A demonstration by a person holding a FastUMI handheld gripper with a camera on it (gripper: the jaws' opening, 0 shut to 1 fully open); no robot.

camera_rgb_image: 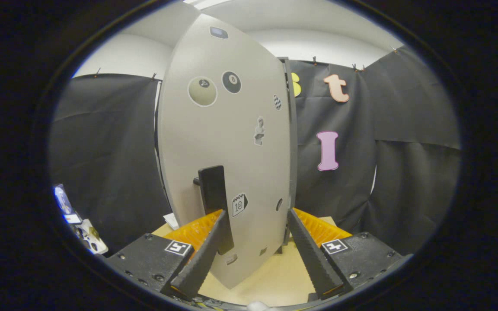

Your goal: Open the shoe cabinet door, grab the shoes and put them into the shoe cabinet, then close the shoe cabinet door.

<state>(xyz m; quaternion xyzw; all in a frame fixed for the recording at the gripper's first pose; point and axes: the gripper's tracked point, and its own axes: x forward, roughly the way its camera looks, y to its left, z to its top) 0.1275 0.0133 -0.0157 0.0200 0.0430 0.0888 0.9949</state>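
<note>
Looking along the fingers [256,211], we see them spread wide, gripping nothing. Shoe cabinet door [225,142] stands upright just ahead of them on the table [270,276], its lower part between the fingers. Door's dark handle [215,203] sits just beside the left fingertip [218,220], partly overlapped by it; contact we can't confirm. Stickers [214,86] dot the door face. Black cloth wall [404,151] hangs behind.

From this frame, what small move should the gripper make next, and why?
Probably ease forward and shut on the black handle. The gripper is open, the handle sits just ahead of one finger, not yet between both, and the cabinet door needs swinging.
</note>
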